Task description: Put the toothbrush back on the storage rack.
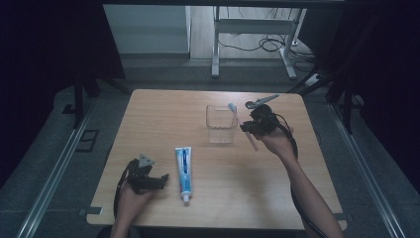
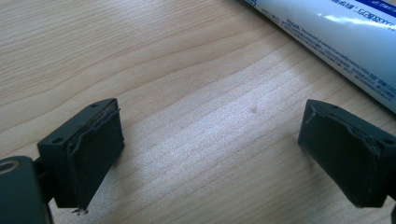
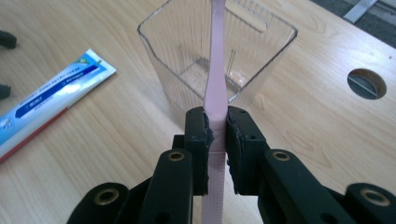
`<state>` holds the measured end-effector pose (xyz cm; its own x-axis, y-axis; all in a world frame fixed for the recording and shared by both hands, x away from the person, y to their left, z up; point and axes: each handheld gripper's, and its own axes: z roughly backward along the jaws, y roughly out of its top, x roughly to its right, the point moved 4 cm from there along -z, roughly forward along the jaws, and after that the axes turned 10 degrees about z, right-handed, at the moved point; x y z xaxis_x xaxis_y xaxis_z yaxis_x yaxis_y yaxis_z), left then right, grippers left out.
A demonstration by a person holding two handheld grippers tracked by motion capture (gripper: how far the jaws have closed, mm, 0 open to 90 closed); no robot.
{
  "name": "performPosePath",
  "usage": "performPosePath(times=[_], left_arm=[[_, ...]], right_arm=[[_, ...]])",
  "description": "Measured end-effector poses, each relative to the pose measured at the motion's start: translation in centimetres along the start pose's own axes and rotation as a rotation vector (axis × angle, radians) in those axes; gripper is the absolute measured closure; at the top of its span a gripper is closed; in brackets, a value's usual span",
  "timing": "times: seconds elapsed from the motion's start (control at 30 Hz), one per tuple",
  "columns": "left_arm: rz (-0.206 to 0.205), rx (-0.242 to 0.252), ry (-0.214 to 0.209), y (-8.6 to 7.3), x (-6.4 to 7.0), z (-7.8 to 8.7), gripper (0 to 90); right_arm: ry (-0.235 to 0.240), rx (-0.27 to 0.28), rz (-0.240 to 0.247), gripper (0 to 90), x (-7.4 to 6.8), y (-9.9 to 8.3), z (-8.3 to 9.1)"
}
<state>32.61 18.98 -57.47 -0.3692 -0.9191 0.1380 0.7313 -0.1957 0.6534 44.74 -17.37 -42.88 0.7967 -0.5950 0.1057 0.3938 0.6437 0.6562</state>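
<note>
A pink toothbrush [image 3: 216,79] is clamped between the jaws of my right gripper [image 3: 217,133]. In the high view the toothbrush [image 1: 236,117] slants with its head over the right rim of the clear square cup [image 1: 221,124], and the right gripper [image 1: 248,128] hovers just right of that cup. The clear cup [image 3: 177,60] has nothing inside it. A white and blue toothpaste tube [image 1: 183,169] lies flat near the front, cap toward me. My left gripper [image 1: 162,179] rests open on the table just left of the tube [image 2: 336,32], nothing between its jaws [image 2: 212,154].
The wooden table [image 1: 148,114] has a round hole [image 3: 367,83] near the cup on the right gripper's side. Dark floor, metal rails and a desk frame [image 1: 252,44] with cables lie beyond the far edge.
</note>
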Motion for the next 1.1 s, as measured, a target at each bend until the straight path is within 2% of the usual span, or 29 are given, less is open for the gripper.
performPosePath(times=[0.7, 1.1], left_arm=[[0.007, 0.006, -0.002, 0.0, 0.1, 0.0, 6.7], [0.005, 0.005, -0.002, 0.0, 0.0, 0.0, 6.7]], right_arm=[[-0.028, 0.098, -0.015, 78.9, 0.6, 3.4, -1.3], [-0.024, 0.124, -0.019, 78.9, 0.5, 5.9, -2.3]])
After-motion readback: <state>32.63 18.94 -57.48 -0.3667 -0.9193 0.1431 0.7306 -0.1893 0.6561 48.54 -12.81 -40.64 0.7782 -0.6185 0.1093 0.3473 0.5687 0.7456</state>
